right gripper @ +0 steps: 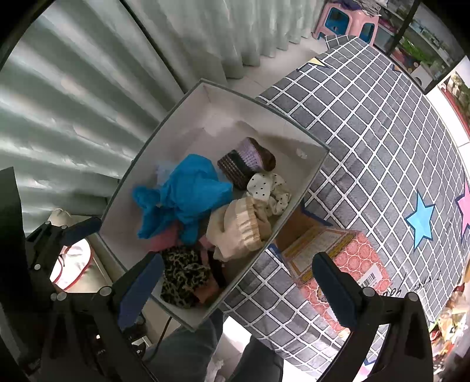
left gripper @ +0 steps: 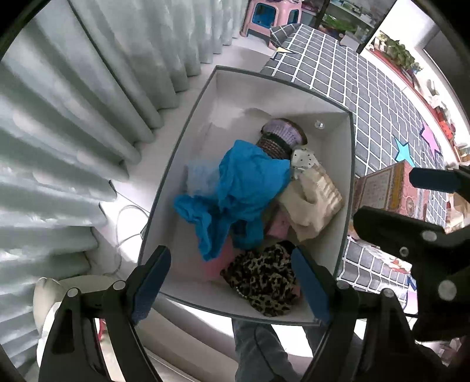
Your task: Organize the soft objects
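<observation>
Both claws hang above a white storage box (left gripper: 346, 164) with a grey rim that stands on the floor against the side of a bed, and both are spread wide with nothing between their blue pads. In the left wrist view the left claw (left gripper: 232, 282) frames the near end of the box, while the right claw (left gripper: 405, 205) shows at 3 o'clock, over the bed's edge. In the right wrist view the right claw (right gripper: 238, 282) straddles the box's near corner and the mattress (right gripper: 367, 132), which wears a grey cover with a white grid and blue and pink stars; the left claw (right gripper: 79, 232) appears at 9 o'clock. The soft things lie heaped inside the box: a crumpled bright blue cloth (left gripper: 243, 188) in the middle, a leopard-print fabric (left gripper: 264, 279) at 6 o'clock nearest the claws, a cream frilled piece (left gripper: 314, 202) at 3 o'clock against the box wall, a white polka-dot piece (left gripper: 302, 158) just beyond it, and a knitted purple and brown item (left gripper: 282, 138) at 12 o'clock. Something pink (left gripper: 279, 226) peeks out beneath the blue cloth. A red patterned cardboard box (right gripper: 337, 258) sits on the mattress just beside the storage box. Pale pleated curtains (left gripper: 73, 132) fill the left, and a pink and blue plastic stool (right gripper: 349, 23) stands far off at 12 o'clock.
</observation>
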Motion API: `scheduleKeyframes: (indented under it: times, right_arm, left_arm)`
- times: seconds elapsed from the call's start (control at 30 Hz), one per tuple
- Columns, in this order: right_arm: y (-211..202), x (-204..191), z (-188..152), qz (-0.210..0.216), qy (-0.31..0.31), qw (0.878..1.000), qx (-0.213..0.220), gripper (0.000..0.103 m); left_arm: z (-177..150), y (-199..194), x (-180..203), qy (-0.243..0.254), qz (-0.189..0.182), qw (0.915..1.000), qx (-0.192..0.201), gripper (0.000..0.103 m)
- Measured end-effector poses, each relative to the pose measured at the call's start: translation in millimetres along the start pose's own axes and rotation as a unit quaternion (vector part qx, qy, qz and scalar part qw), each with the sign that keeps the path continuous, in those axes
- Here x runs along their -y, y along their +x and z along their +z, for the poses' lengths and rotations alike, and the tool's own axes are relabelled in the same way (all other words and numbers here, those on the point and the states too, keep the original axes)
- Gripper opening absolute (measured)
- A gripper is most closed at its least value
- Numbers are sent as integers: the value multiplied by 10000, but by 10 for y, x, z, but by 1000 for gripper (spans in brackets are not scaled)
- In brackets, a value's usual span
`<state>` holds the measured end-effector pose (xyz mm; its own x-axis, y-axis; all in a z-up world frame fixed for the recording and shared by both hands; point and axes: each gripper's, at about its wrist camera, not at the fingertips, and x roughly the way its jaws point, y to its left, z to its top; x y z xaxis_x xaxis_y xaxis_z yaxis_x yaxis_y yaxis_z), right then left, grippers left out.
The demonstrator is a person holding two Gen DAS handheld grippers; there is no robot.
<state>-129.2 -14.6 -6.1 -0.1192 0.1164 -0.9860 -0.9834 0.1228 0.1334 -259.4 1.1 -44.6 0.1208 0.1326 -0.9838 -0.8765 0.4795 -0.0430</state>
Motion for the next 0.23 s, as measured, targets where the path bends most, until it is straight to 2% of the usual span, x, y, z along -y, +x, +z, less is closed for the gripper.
scheduleKeyframes:
  times: [0.13, 0.23]
  right_arm:
    - [7, -16, -4, 12, 25, 10000, -2, 102]
    - [15, -26, -6, 9, 33, 10000, -11, 102]
  left_arm:
    - [-8, -27, -42, -48, -19, 9999, 92, 87]
    - [-21, -71, -71, -47, -230, 9996, 162, 87]
